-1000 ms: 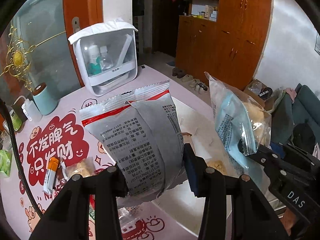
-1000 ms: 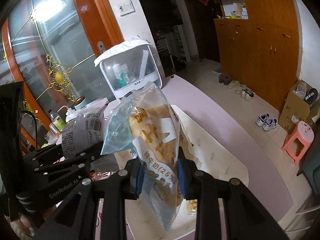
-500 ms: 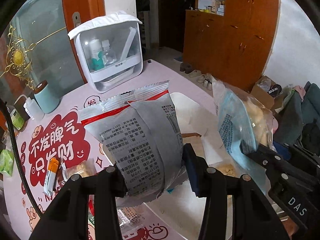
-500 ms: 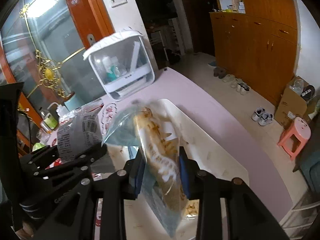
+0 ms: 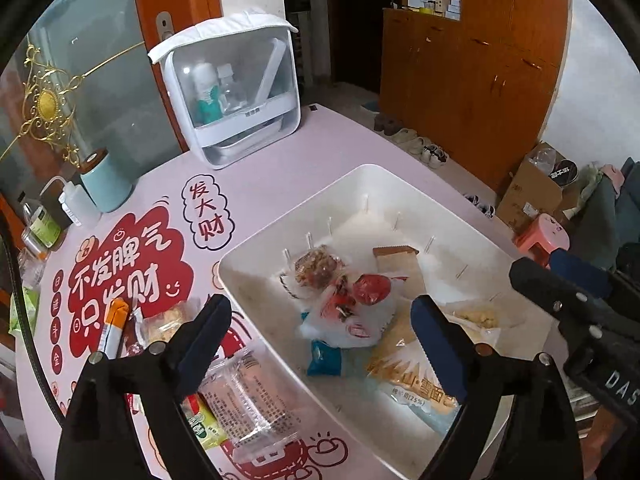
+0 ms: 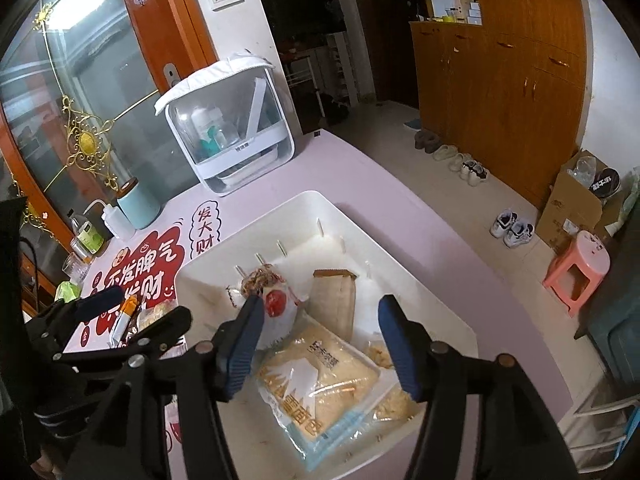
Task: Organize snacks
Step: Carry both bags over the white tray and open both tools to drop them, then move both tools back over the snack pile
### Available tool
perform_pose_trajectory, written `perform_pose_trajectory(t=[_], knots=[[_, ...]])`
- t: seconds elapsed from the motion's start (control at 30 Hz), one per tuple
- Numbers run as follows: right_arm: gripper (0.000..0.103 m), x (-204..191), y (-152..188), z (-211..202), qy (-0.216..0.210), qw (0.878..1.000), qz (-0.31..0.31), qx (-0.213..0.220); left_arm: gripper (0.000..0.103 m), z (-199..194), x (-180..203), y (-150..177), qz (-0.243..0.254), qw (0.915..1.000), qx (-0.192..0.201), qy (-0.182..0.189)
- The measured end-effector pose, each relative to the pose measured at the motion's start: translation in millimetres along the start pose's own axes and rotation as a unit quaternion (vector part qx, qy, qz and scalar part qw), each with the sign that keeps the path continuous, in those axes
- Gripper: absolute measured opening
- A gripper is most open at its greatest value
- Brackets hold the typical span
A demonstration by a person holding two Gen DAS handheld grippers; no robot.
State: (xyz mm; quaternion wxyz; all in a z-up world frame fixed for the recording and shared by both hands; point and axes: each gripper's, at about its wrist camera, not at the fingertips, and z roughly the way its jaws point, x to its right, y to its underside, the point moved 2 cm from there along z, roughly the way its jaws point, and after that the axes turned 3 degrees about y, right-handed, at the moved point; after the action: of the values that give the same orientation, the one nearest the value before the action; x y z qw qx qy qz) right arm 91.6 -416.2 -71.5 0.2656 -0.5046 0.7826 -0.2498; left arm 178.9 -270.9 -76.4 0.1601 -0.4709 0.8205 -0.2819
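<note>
A: Both claws hang spread above the tray. Left gripper (image 5: 320,320) has its blue pads wide apart with nothing between them; right gripper (image 6: 320,344) is the same, parted and holding nothing.

B: Biggest thing first, then?

A: That's the pink table (image 5: 280,168), under and ahead of both claws. On it, directly below the left claw and running forward and to its right, sits the white tray (image 5: 400,176). Far ahead of the left claw stands the clear storage box (image 5: 232,92) with bottles inside.

B: And the snacks?

A: They lie in the tray. The bread bag (image 6: 320,392), pale with a blue edge, lies flat right beneath the right claw, between its two fingers as seen from above. Ahead of that claw's left finger lies the white snack bag (image 6: 280,312) with red print, its end against the bread bag. Just beyond is a brown packet (image 6: 334,300), and further forward a clear bag of brown pieces (image 6: 260,282).

B: Anything outside the tray?

A: Under the left claw's left finger, on the table beside the tray wall, a clear wrapped pack (image 5: 248,400) and a green packet (image 5: 202,424). Slightly ahead, an orange stick sachet (image 5: 112,324).
</note>
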Motion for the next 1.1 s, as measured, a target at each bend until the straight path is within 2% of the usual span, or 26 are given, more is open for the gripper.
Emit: perform_pose_trajectory(t=[0.37,0.47,0.7,0.9,1.1], knots=[[0.060,-3,10,-14,0.025,0.999,-0.020,-0.003,0.091,-33,-15,23,-0.017,0.9997,0.006,-0.014],[0.060,-9,16,-26,0.015,0.999,-0.023,0.021,0.091,-44,-22,31,-0.025,0.9995,0.007,-0.017],[0.060,-37,21,-54,0.046,0.995,-0.055,0.070,0.091,-74,-42,47,-0.031,0.9990,0.018,-0.026],[0.060,-62,20,-72,0.058,0.991,-0.073,0.094,0.091,-108,-77,59,-0.039,0.9975,0.037,-0.046],[0.060,-101,23,-86,0.049,0.989,-0.076,0.118,0.091,-140,-139,76,-0.063,0.9940,0.054,-0.072]])
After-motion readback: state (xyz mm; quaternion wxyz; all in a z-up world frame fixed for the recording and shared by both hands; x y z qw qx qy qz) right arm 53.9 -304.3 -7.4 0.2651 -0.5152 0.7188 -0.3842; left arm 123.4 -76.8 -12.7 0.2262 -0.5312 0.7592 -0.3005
